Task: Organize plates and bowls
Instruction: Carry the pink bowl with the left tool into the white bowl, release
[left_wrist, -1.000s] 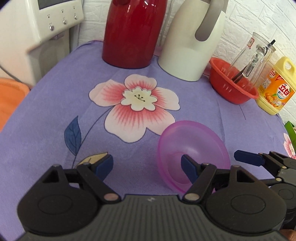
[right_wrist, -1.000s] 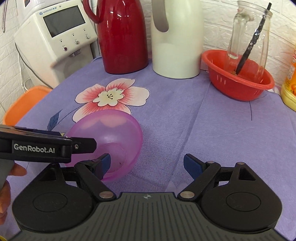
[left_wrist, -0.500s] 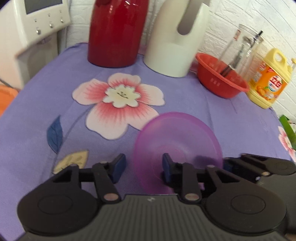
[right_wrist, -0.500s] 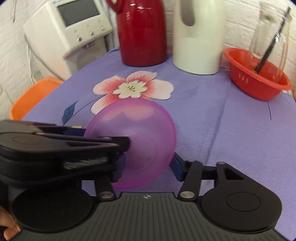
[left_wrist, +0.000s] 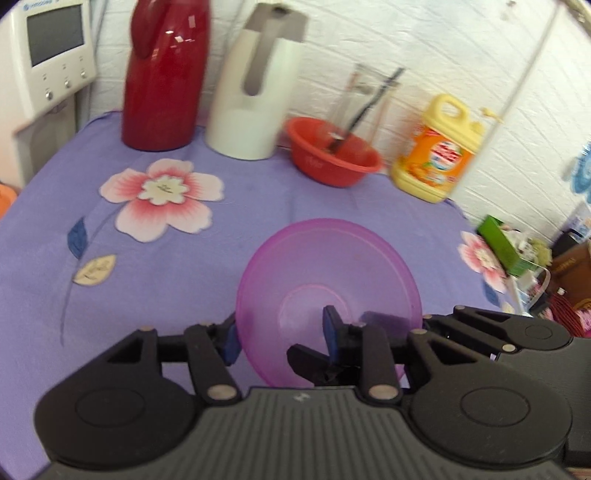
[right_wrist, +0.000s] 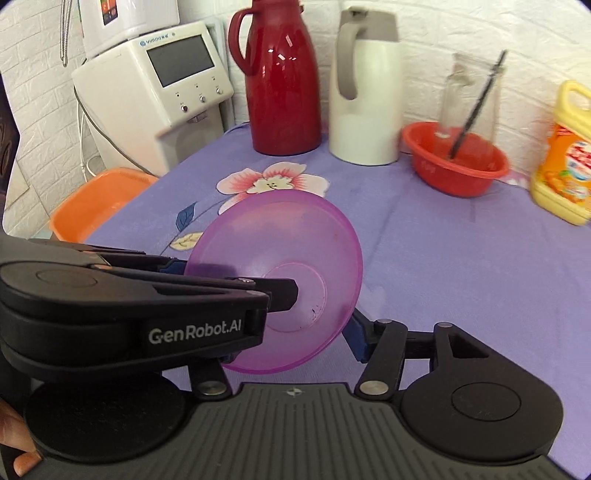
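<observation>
A translucent purple bowl (left_wrist: 328, 280) is held tilted above the purple flowered tablecloth (left_wrist: 258, 206). My left gripper (left_wrist: 280, 336) is shut on its near left rim, one finger outside and one inside. My right gripper (right_wrist: 291, 350) is shut on the bowl (right_wrist: 288, 254) from the other side; its right finger presses the bowl's right wall and its left finger is hidden behind the left gripper's body. Both grippers hold the same bowl, off the cloth.
At the back stand a red thermos (left_wrist: 162, 74), a white thermos (left_wrist: 255, 92), a red basin (left_wrist: 332, 155) holding a glass jar (right_wrist: 469, 96), and a yellow detergent bottle (left_wrist: 436, 155). A white appliance (right_wrist: 162, 88) and an orange tub (right_wrist: 96, 206) are to the left.
Both grippers closed on the purple bowl and lifted it off the cloth, tilting it. The view has shifted right and pulled back from the table.
</observation>
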